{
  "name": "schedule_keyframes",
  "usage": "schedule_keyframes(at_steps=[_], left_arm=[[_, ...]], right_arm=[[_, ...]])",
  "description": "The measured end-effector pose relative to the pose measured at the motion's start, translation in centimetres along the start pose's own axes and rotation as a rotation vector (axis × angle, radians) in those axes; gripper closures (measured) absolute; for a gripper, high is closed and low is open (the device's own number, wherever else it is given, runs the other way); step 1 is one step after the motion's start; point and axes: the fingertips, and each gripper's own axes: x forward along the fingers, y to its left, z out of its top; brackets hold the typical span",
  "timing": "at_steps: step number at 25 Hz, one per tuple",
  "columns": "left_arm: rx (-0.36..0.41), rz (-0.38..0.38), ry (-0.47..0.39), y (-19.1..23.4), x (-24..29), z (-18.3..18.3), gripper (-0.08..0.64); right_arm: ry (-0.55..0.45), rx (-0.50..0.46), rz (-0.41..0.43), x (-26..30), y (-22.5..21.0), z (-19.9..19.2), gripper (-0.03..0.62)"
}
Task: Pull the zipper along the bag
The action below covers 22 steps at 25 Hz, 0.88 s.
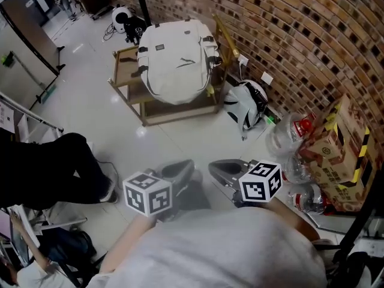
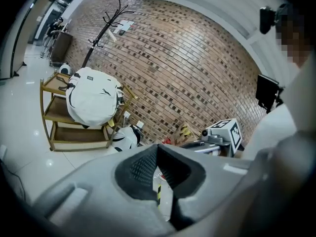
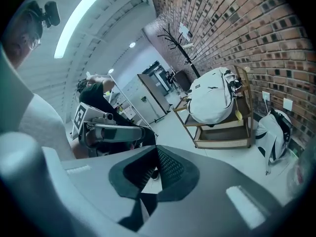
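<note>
White backpack (image 1: 178, 62) on wooden cart (image 1: 180, 115), left gripper (image 2: 157, 146) and right gripper (image 3: 157, 148) both closed, empty, far from it

A pale, shiny floor (image 1: 90, 101) holds everything here. On it stands a wooden rack (image 1: 126, 71) with shelves, close to the brick wall (image 1: 288, 29). A big white backpack (image 1: 177, 62) rests on the rack and covers most of its top part. One lower board shows under it. Just beside the rack, a smaller white and black bag (image 1: 246, 104) lies on the floor. Further along the wall lie some clear plastic bottles (image 1: 287, 134). Next to them sits a brown cardboard box (image 1: 333, 155) with yellow and black tape.
</note>
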Motion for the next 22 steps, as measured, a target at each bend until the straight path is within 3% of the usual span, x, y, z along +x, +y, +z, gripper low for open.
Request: schedule_keyframes(at_steps=[11, 16, 22], left_arm=[[0.011, -0.038, 0.025, 14.9, 5.7, 15.8, 0.558], [0.031, -0.061, 0.048, 17.7, 7.4, 18.3, 0.558], [0.014, -0.060, 0.052, 20.1, 8.8, 19.2, 0.558]], right_arm=[[-0.028, 0.043, -0.084, 10.1, -10.0, 16.0, 0.594], [-0.043, 0.045, -0.129, 11.3, -12.6, 19.4, 0.594], [-0.018, 0.046, -0.145, 11.9, -14.3, 20.2, 0.594]])
